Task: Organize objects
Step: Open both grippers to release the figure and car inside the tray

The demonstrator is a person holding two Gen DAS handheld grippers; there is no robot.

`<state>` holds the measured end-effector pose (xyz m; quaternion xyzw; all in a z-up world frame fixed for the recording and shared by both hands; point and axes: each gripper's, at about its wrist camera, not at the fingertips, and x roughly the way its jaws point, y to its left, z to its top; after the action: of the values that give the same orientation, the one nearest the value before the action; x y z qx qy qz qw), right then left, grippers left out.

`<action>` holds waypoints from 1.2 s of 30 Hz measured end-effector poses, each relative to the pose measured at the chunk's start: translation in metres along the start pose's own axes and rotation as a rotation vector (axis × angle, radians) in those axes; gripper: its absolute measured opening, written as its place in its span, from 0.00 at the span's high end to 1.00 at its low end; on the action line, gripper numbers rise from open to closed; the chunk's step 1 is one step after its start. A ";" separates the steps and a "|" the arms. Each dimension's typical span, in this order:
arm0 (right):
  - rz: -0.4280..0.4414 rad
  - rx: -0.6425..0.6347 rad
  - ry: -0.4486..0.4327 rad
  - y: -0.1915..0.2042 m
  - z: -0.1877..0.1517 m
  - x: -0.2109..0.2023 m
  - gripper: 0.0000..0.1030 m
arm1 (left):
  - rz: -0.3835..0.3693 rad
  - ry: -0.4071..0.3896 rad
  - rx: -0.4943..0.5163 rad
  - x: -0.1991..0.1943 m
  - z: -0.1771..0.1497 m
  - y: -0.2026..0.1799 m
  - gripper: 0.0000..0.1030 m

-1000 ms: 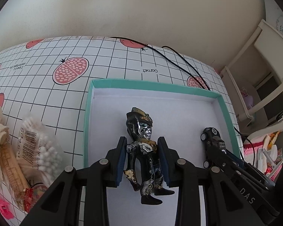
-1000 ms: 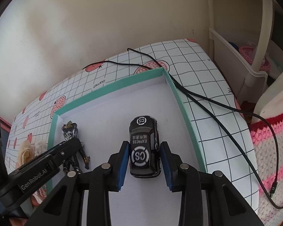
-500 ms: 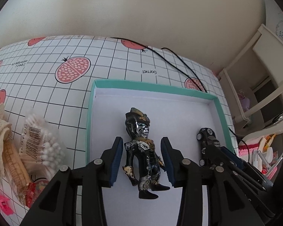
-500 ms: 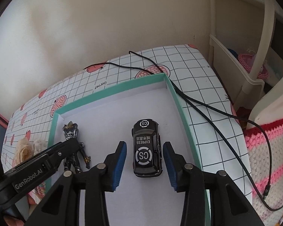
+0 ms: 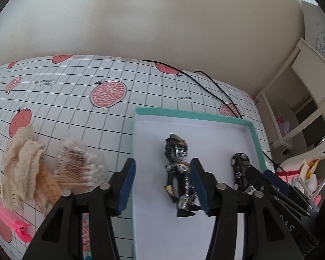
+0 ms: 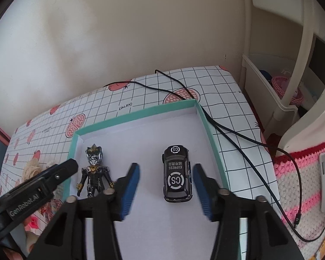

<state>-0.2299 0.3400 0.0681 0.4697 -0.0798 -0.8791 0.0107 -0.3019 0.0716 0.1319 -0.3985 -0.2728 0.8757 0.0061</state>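
Note:
A black and silver toy figure [image 5: 179, 173] lies on its back on the white floor of a teal-rimmed box [image 5: 190, 113]. My left gripper [image 5: 163, 187] is open wide above the box's left side, and the figure rests just inside its right pad, not held. A black toy car [image 6: 176, 176] marked "CS EXPRESS" sits in the right half of the box [image 6: 136, 117]. My right gripper [image 6: 165, 189] is open, with the car lying free between its blue pads. The figure [image 6: 94, 171] and the left gripper's finger [image 6: 43, 184] show at the left of the right wrist view.
Left of the box lie a bag of cotton swabs [image 5: 80, 166], a cream lace cloth [image 5: 23, 166] and a pink hair clip [image 5: 10, 218]. A black cable [image 6: 227, 130] runs along the box's right side. A white shelf [image 6: 268, 91] and a pink crocheted mat [image 6: 296, 184] stand to the right.
Both grippers have opened and drawn back. The left one let go of the figure and the right one let go of the car; both toys stay in the box.

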 end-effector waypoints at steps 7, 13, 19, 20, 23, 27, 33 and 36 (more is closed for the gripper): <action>-0.021 -0.015 0.003 0.001 -0.004 0.004 0.16 | 0.044 -0.029 -0.015 -0.001 0.000 0.013 0.15; -0.025 -0.022 0.002 0.001 -0.006 0.007 0.00 | 0.081 -0.058 -0.016 0.000 -0.002 0.019 0.02; -0.034 -0.035 0.000 0.004 -0.007 0.009 0.00 | 0.091 -0.068 -0.029 0.001 -0.003 0.026 0.02; -0.035 -0.034 0.000 0.005 -0.007 0.009 0.00 | 0.090 -0.071 -0.032 0.000 -0.003 0.027 0.02; -0.040 -0.034 0.003 0.005 -0.008 0.008 0.00 | 0.085 -0.075 -0.036 -0.004 -0.003 0.029 0.02; -0.047 -0.034 0.000 0.009 -0.010 0.001 0.00 | 0.080 -0.086 -0.031 -0.015 -0.004 0.030 0.02; -0.037 -0.038 -0.012 0.023 -0.014 -0.021 0.00 | 0.066 -0.124 -0.012 -0.048 -0.005 0.033 0.02; -0.021 -0.033 -0.021 0.032 -0.016 -0.036 0.00 | 0.063 -0.148 -0.012 -0.069 -0.007 0.040 0.02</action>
<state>-0.1985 0.3100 0.0937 0.4610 -0.0606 -0.8853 0.0084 -0.2417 0.0250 0.1568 -0.3413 -0.2649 0.9008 -0.0440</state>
